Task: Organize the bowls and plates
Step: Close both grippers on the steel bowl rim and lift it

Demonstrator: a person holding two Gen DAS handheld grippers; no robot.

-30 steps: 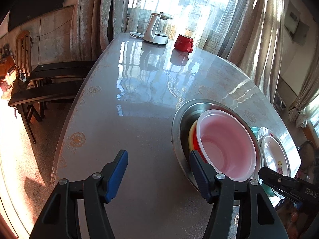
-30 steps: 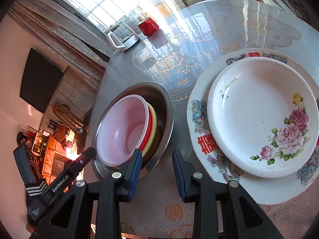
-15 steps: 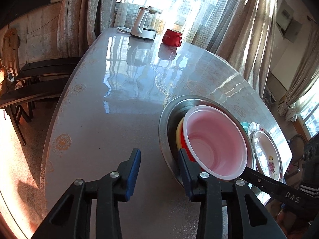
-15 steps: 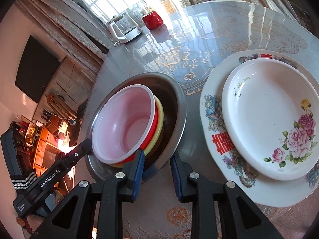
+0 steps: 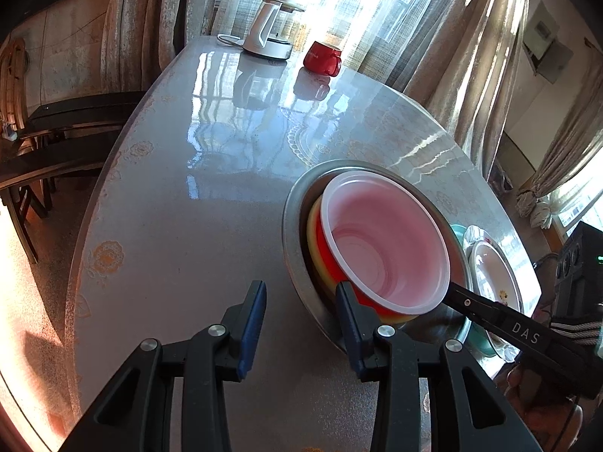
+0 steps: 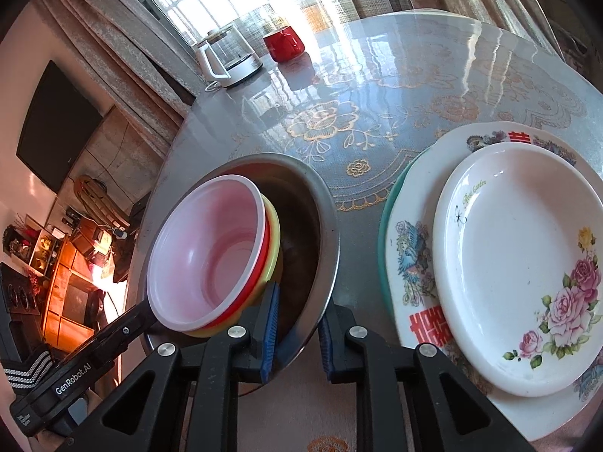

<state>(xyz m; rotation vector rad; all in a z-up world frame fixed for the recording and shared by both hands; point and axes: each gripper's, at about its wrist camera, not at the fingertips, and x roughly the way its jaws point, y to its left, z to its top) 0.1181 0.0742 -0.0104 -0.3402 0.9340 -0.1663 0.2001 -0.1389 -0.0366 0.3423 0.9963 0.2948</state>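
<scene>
- Where the steel basin (image 6: 327, 226) sits on the glossy bench (image 5: 196, 196), it carries a tilted nest of plastic bowls: a pink bowl (image 6: 211, 256) innermost, then a red bowl (image 6: 264, 263), then a yellow bowl (image 6: 277, 241).
- Right claw (image 6: 297, 335) straddles the basin's near rim, one blue pad inside, one outside; jaws narrow, contact unclear.
- Left claw (image 5: 297, 324) is open, its right finger just over the basin's edge beside the bowls, its left finger over bare bench.
- Right of the basin, a rose-patterned white plate (image 6: 520, 263) lies on a larger decorated plate (image 6: 410, 248).
- At the far edge stand a kettle (image 5: 269, 30) and a red mug (image 5: 322, 58).
</scene>
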